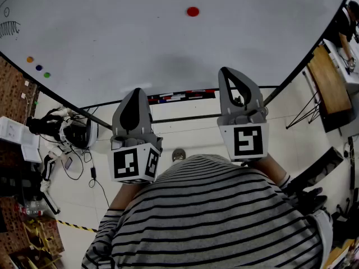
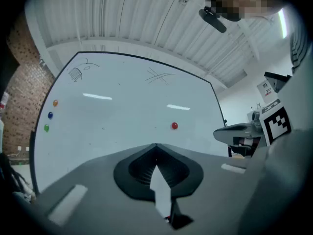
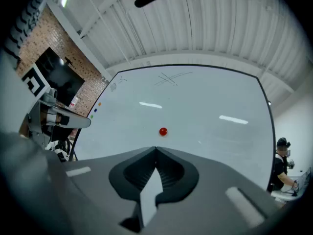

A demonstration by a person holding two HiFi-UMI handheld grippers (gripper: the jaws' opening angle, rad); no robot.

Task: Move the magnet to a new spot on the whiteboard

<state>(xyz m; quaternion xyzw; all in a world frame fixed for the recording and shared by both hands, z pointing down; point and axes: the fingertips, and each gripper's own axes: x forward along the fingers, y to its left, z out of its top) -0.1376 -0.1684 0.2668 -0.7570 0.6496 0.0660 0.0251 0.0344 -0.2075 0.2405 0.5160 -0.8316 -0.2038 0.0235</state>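
Three little coloured magnets (image 1: 38,68) sit at the left edge of the whiteboard (image 1: 129,43), and the left tool (image 1: 136,92) hangs short of it, jaws together with nothing in them. The red magnet (image 1: 193,11) is stuck higher up mid-board, well apart from both tools. The right tool (image 1: 227,73) is pinched closed and empty too.

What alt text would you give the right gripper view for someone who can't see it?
The shut right gripper points at a whiteboard, where a red magnet shows just above its tip, untouched. A ribbed ceiling is overhead and a person stands at far right.
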